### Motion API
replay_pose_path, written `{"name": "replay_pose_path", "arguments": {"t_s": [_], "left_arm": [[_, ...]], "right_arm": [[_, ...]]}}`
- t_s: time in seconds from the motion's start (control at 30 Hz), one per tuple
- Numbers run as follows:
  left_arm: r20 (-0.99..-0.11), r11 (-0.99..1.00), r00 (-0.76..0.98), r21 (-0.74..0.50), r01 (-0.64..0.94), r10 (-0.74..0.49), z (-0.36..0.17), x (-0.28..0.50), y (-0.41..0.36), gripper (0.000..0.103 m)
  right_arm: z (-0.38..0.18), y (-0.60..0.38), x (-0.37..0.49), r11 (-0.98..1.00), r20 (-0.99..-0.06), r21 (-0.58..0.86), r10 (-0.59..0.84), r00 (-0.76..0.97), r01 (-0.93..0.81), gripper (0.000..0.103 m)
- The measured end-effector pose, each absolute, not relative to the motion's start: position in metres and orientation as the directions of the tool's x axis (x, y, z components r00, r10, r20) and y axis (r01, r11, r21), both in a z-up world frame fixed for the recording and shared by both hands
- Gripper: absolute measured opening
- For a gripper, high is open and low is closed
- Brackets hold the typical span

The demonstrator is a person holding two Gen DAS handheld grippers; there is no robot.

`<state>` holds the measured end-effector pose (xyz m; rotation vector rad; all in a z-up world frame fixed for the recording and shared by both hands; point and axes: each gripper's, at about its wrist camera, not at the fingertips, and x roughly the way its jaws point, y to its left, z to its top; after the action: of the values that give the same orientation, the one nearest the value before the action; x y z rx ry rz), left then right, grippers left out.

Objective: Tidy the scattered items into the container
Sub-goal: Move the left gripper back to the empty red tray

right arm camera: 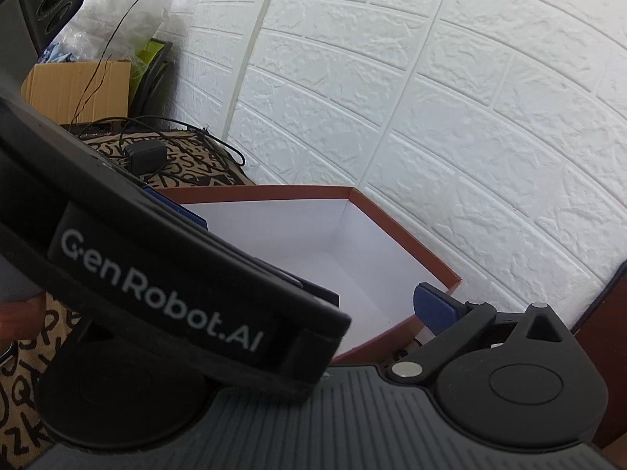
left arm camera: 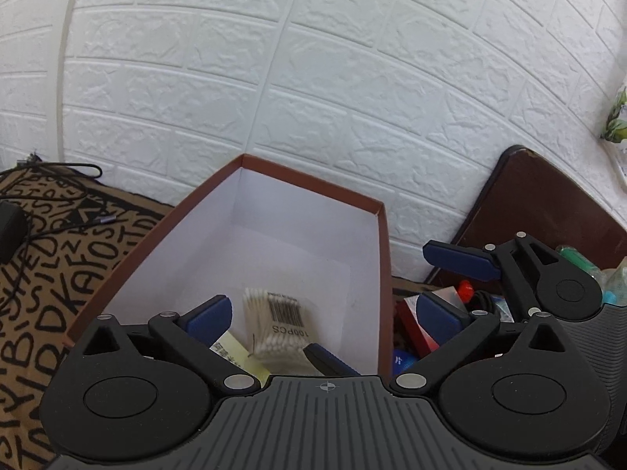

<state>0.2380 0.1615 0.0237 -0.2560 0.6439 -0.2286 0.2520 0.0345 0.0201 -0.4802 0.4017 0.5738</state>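
A brown-rimmed box point(left arm camera: 309, 184) with a white inside stands against the wall. A pack of cotton swabs point(left arm camera: 274, 325) marked 100PCS lies on its floor beside a yellow slip point(left arm camera: 235, 352) and a dark, blue-edged piece point(left arm camera: 329, 360). My left gripper point(left arm camera: 323, 319) hangs open over the box's near end with nothing between its fingers. My right gripper point(right arm camera: 325, 299) is at the box's right wall, one blue finger point(right arm camera: 435, 307) set far out, so it is open and bare. The left gripper's black housing point(right arm camera: 188, 274) hides its other finger.
Loose items lie right of the box: a red carton point(left arm camera: 411, 329), a red cap point(left arm camera: 464, 288), a green bottle point(left arm camera: 576, 258). A dark board point(left arm camera: 548, 203) leans on the brick wall. A lettered cloth point(left arm camera: 58, 274) carries a black adapter point(right arm camera: 145, 154) and cables. A cardboard box point(right arm camera: 78, 86) stands behind.
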Motion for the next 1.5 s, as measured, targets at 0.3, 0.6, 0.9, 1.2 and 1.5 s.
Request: {"name": "replay_pose_path", "arguments": {"t_s": [0.3, 0.6, 0.9, 1.2, 1.5], "left_arm": [[-0.543, 0.934, 0.783, -0.331, 0.132, -0.303, 0.037, 0.206, 0.151, 0.103], [-0.507, 0.938, 0.807, -0.309, 0.157, -0.303, 0.055, 0.165, 0.132, 0.103], [-0.495, 0.92, 0.794, -0.336, 0.199, -0.353, 0.055, 0.125, 0.103, 0.103], [-0.479, 0.911, 0.786, -0.321, 0.258, -0.391, 0.043, 0.084, 0.059, 0.103], [-0.539, 0.894, 0.721, -0.355, 0.275, -0.436, -0.004, 0.058, 0.03, 0.103]], "right_arm": [[0.036, 0.023, 0.226, 0.731, -0.459, -0.332, 0.427, 0.779, -0.596, 0.102], [0.049, 0.004, 0.191, 0.751, -0.425, -0.309, 0.44, 0.791, -0.584, 0.102], [0.052, -0.031, 0.151, 0.785, -0.404, -0.261, 0.44, 0.802, -0.562, 0.103], [0.039, -0.075, 0.108, 0.851, -0.392, -0.202, 0.384, 0.836, -0.486, 0.103], [-0.005, -0.111, 0.071, 0.912, -0.438, -0.104, 0.317, 0.841, -0.398, 0.103]]}}
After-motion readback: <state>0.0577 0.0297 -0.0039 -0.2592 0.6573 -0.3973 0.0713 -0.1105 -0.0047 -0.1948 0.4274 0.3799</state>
